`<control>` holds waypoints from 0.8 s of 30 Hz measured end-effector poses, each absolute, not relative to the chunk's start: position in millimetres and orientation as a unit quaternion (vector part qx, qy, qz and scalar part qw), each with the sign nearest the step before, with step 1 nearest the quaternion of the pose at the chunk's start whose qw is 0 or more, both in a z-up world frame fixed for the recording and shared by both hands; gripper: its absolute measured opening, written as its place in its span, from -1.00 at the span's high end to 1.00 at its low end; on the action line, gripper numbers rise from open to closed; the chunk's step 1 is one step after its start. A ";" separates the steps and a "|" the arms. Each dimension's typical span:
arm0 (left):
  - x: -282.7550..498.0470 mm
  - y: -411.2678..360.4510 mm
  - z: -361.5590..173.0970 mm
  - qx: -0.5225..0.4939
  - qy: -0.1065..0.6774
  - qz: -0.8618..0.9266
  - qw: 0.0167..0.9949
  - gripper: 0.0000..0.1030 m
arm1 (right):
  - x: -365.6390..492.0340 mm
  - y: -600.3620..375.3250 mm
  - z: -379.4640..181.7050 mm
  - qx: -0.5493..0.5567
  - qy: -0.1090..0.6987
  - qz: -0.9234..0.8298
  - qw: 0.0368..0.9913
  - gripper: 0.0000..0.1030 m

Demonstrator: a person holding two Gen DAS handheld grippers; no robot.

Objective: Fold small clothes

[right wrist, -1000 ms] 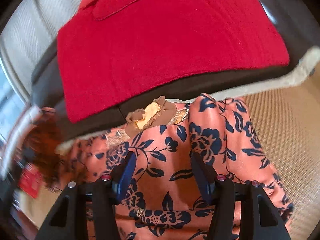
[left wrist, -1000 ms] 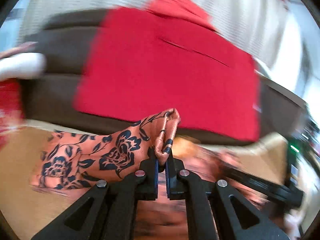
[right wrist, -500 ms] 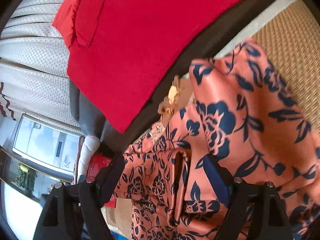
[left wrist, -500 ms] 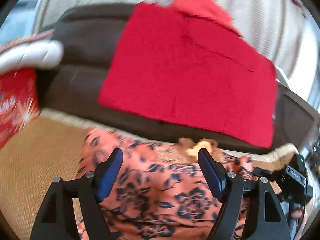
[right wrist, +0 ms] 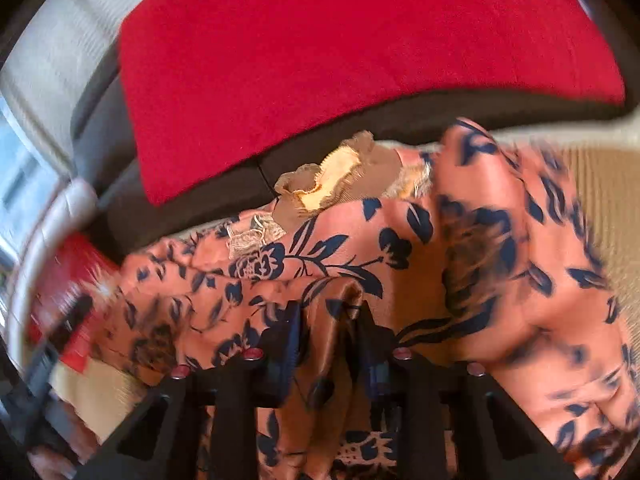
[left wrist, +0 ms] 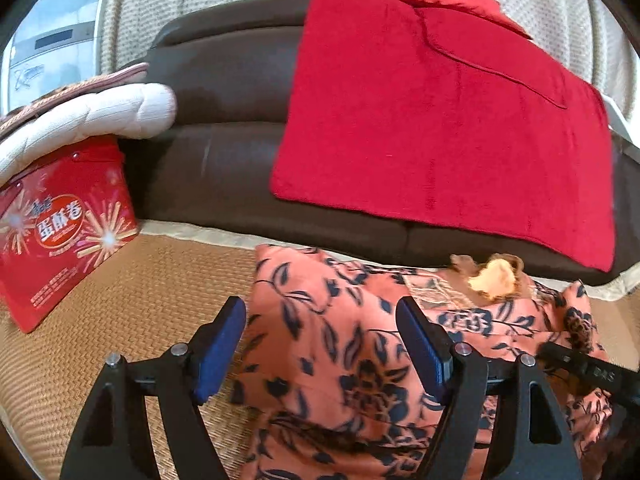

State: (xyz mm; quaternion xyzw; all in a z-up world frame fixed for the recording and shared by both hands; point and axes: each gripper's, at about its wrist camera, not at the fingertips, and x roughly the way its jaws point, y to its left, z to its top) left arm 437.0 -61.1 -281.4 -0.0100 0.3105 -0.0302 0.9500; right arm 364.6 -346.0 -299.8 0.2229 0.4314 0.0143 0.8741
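A salmon-pink satin garment with dark blue flowers [left wrist: 320, 360] lies crumpled on a woven mat, its brown lace collar [left wrist: 492, 276] toward the sofa. My left gripper [left wrist: 320, 316] hovers open just over the garment's left part, with nothing pinched between its blue pads. In the right wrist view the same garment [right wrist: 500, 240] fills the lower frame. My right gripper [right wrist: 330, 316] is closing its jaws on a raised fold of this fabric, which fills the gap between them. The frame is blurred. A black part of the right gripper [left wrist: 584, 372] shows at the left view's right edge.
A dark brown sofa [left wrist: 224, 152] runs behind the mat, with a red towel [left wrist: 440, 120] draped over it. A red printed box [left wrist: 60, 232] stands at left under a white quilted cushion [left wrist: 92, 116]. The woven mat [left wrist: 132, 300] lies bare at left. A pale curtain hangs behind.
My left gripper let go of the garment corner it held up, opened wide and sank toward the cloth. My right gripper went from open over the garment to closing on a fold.
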 end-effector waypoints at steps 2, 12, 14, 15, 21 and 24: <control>439.5 -54.7 -282.7 -0.021 0.314 -0.023 0.949 -0.52 | 362.4 -342.8 -295.0 0.217 0.419 0.018 0.882 0.49; 447.9 -39.8 -292.8 -0.038 0.339 0.009 0.940 -0.52 | 358.3 -386.3 -275.9 0.288 0.360 0.039 0.886 0.84; 448.2 -40.2 -293.9 -0.038 0.341 0.009 0.939 -0.51 | 361.8 -400.4 -293.1 0.343 0.381 0.043 0.858 0.76; 448.1 -40.7 -293.6 -0.038 0.342 0.008 0.939 -0.51 | 361.0 -408.4 -299.3 0.366 0.389 0.047 0.844 0.76; 455.1 -50.0 -307.5 -0.027 0.380 0.009 0.925 -0.52 | 361.1 -420.4 -309.0 0.395 0.409 0.066 0.820 0.49; 454.3 -53.8 -308.7 -0.020 0.382 0.008 0.924 -0.52 | 364.4 -416.9 -314.1 0.391 0.423 0.071 0.814 0.43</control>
